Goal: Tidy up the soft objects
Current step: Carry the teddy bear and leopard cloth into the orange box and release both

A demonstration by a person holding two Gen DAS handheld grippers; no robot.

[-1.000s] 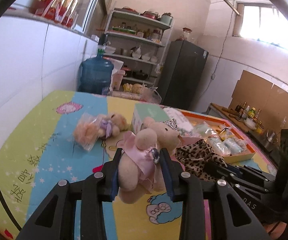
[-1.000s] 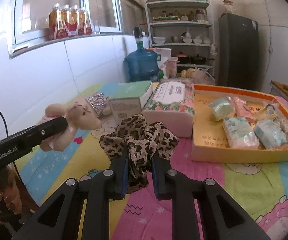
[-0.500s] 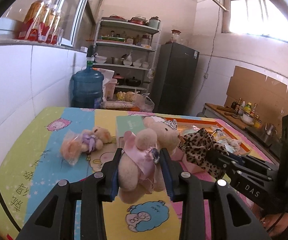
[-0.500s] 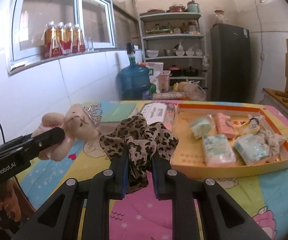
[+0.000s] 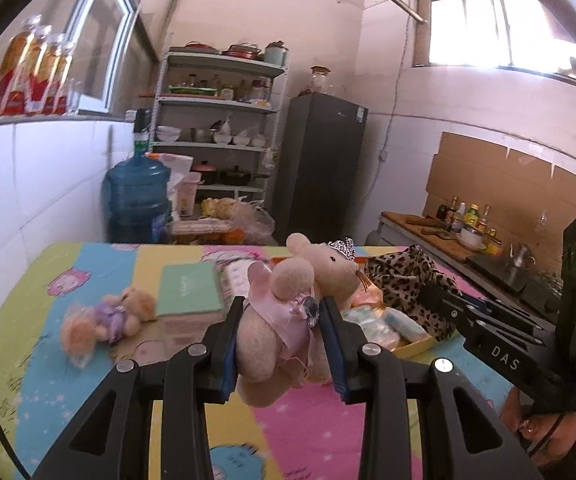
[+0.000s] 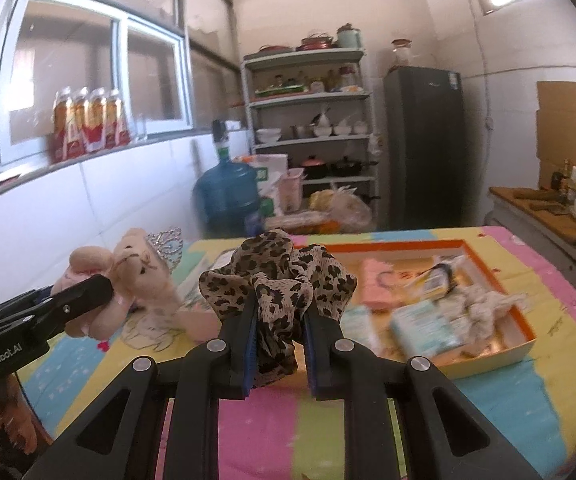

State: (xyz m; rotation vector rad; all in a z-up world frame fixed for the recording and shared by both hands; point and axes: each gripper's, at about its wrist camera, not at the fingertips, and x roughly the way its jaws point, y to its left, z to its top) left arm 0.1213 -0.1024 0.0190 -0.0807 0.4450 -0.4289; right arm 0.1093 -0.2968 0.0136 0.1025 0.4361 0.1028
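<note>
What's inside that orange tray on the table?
The orange tray holds several soft packets: a pink one, pale blue-green ones and a cream knotted cloth. The leopard-print fabric in the right gripper hides the tray's near-left corner.

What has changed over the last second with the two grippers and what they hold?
Both grippers rose off the table. The left gripper lifted the crowned plush mouse; the right gripper lifted the leopard scrunchie. Both grips are unchanged, and the orange tray stayed put.
</note>
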